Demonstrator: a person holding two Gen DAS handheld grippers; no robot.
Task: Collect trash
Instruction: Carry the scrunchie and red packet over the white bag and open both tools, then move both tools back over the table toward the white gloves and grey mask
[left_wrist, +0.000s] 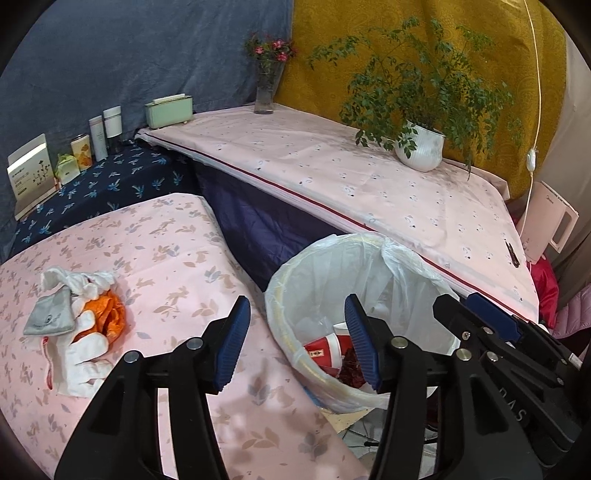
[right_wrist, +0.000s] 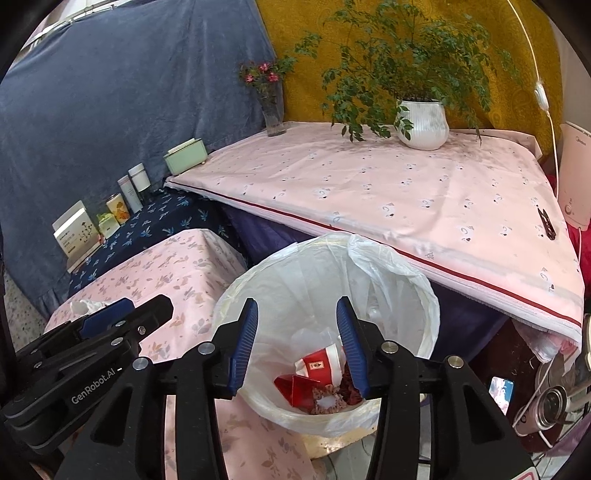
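A round bin (left_wrist: 280, 295) lined with a white plastic bag stands between two tables; it also shows in the right wrist view (right_wrist: 430, 302). Red and white packaging (right_wrist: 317, 363) and a scrunchie (right_wrist: 327, 400) lie in its bottom. A pile of trash (left_wrist: 79, 325), white tissues, a grey packet and orange plastic, lies on the pink floral table at the left. My left gripper (left_wrist: 295, 343) is open and empty over the table edge beside the bin. My right gripper (right_wrist: 297, 347) is open and empty above the bin's mouth.
A higher pink-covered table (left_wrist: 332, 177) holds a potted plant (left_wrist: 421, 147), a flower vase (left_wrist: 266, 92) and a black clip (left_wrist: 512, 253). A green box (left_wrist: 170, 110), bottles and cartons (left_wrist: 83, 151) line the dark blue shelf. A white appliance (right_wrist: 576, 177) stands at right.
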